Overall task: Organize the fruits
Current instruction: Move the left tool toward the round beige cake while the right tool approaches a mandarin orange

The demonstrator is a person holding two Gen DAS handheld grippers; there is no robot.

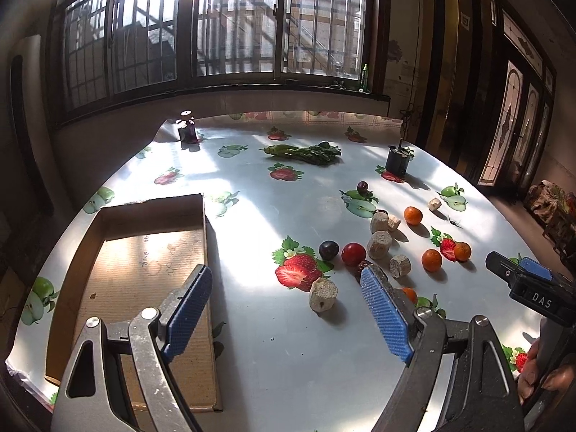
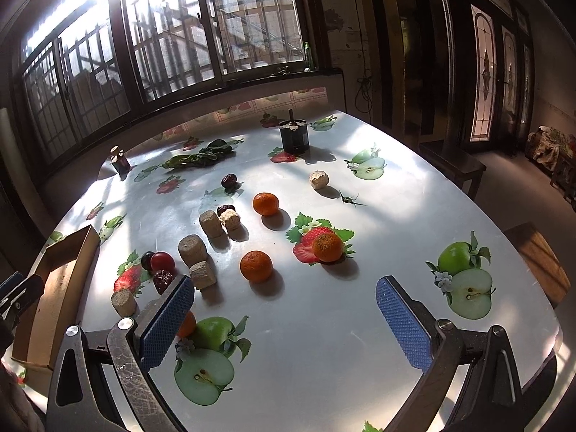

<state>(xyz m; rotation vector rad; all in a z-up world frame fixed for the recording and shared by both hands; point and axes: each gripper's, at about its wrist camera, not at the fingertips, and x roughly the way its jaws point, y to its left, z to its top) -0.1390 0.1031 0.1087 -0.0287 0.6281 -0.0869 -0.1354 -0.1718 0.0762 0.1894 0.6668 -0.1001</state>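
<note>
Fruits lie scattered on the table: several small oranges [image 2: 256,265] [image 1: 431,260], a red plum [image 1: 353,253] [image 2: 162,261], a dark plum [image 1: 328,250] and dark red dates [image 2: 229,180]. Several beige cork-like chunks [image 1: 323,294] [image 2: 193,250] lie among them. An empty cardboard box [image 1: 144,273] sits at the left; its corner shows in the right wrist view [image 2: 68,252]. My left gripper [image 1: 288,298] is open above the table between box and fruits. My right gripper [image 2: 284,302] is open and empty, low over the table near the oranges; one orange [image 2: 187,324] is partly hidden behind its left finger.
The table has a glossy cloth [image 1: 288,360] printed with apples and strawberries. Leafy greens [image 1: 306,152], a small dark jar [image 1: 187,126] and a black cylindrical container [image 2: 294,136] stand at the far side. A small insect-like object [image 2: 348,198] lies near a chunk.
</note>
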